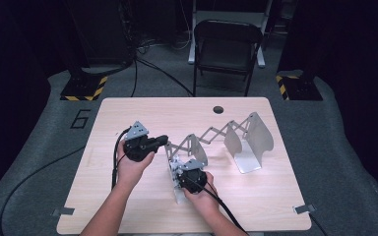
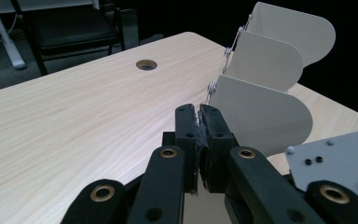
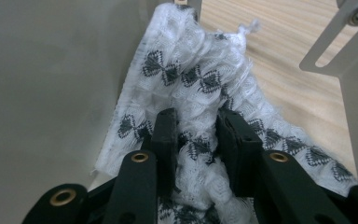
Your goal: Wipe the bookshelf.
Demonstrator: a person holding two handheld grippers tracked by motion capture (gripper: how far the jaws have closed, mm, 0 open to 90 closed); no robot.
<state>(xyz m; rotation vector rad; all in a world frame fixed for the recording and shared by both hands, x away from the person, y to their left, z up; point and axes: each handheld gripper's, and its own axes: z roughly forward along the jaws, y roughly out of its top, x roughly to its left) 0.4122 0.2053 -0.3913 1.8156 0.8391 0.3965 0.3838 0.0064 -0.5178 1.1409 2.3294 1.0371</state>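
A grey metal expanding rack with a scissor linkage stretches across the table's middle. My left gripper is at the rack's left end. In the left gripper view its jaws are shut on a thin metal edge, with the rounded plates standing just to the right. A white cloth with black bow marks is bunched against a plate of the rack. My right gripper is shut on this cloth. From above, the right gripper points into the rack's left section, where the cloth shows.
The wooden table has a round cable hole near its far edge and tape tabs at the front corners. A black folding chair stands beyond it. Cables trail from both grippers.
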